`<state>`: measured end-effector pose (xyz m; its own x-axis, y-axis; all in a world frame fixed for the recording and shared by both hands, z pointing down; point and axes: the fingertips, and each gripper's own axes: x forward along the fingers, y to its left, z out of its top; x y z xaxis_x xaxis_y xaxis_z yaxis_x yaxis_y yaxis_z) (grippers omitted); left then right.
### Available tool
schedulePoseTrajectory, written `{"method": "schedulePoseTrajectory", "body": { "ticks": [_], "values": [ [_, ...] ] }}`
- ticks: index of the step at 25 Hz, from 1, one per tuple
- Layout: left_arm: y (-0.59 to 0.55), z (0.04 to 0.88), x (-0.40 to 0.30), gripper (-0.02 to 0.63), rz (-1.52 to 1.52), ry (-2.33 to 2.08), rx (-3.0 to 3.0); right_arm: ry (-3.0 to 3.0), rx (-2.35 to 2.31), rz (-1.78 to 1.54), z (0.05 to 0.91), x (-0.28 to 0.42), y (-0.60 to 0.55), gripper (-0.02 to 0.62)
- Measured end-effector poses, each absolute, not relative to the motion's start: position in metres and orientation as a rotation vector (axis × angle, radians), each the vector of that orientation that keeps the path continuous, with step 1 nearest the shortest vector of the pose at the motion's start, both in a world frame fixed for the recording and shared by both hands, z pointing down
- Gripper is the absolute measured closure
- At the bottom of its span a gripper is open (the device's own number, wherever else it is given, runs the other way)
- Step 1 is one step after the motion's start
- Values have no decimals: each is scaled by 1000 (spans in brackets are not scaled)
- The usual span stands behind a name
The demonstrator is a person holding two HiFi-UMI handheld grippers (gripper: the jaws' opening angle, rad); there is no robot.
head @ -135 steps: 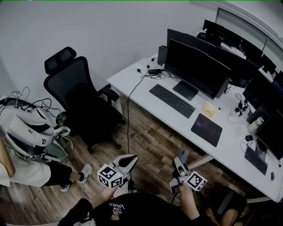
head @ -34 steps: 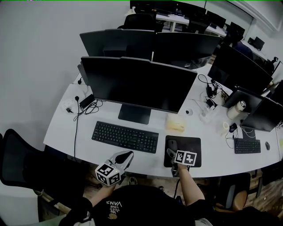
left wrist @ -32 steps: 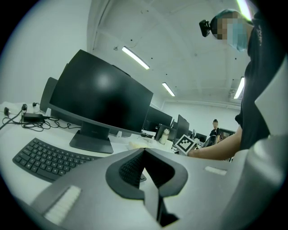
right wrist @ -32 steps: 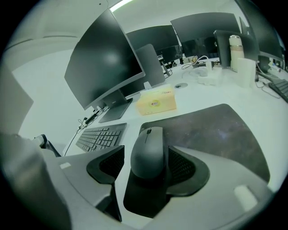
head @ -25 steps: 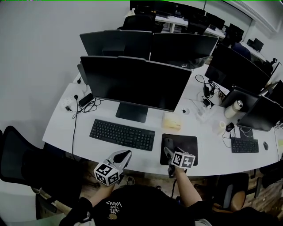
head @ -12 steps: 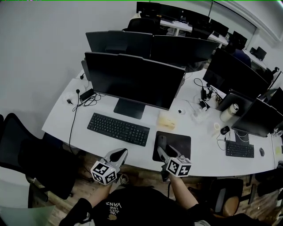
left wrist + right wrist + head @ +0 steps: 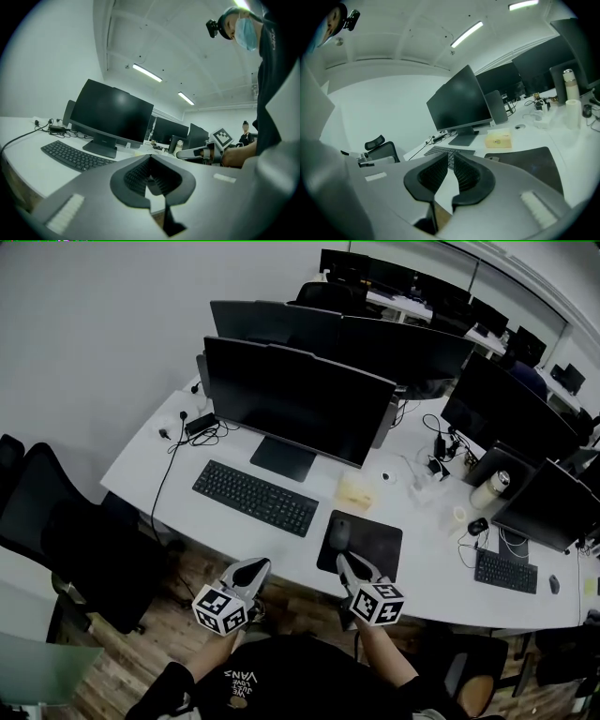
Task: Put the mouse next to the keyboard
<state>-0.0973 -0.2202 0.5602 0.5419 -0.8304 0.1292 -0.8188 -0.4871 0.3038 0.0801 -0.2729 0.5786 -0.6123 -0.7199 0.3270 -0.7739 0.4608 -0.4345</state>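
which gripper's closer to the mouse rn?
Right. The right gripper hangs just short of the mouse; its empty jaws have just been closing. The left gripper is farther off, in front of the keyboard.

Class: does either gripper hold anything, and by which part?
Nothing is held. The left gripper is shut, empty; the right gripper has just been closing, empty. The mouse lies untouched.
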Motion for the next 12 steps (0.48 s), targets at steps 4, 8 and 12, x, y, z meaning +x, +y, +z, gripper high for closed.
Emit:
{"method": "schedulePoseTrajectory", "body": {
  "ticks": [4, 8, 12],
  "values": [
    [-200, 563, -90, 604, -58, -1409, 2428, -2629, 1276, 815, 579, 83, -256, 569],
    [-183, 566, -81, 604, -56, -1442, 2410, -2649, 1240, 772, 581, 87, -241, 589],
    [-169, 569, -73, 604, -44, -1464, 2397, -2654, 1190, 763, 586, 88, -225, 589]
  ]
}}
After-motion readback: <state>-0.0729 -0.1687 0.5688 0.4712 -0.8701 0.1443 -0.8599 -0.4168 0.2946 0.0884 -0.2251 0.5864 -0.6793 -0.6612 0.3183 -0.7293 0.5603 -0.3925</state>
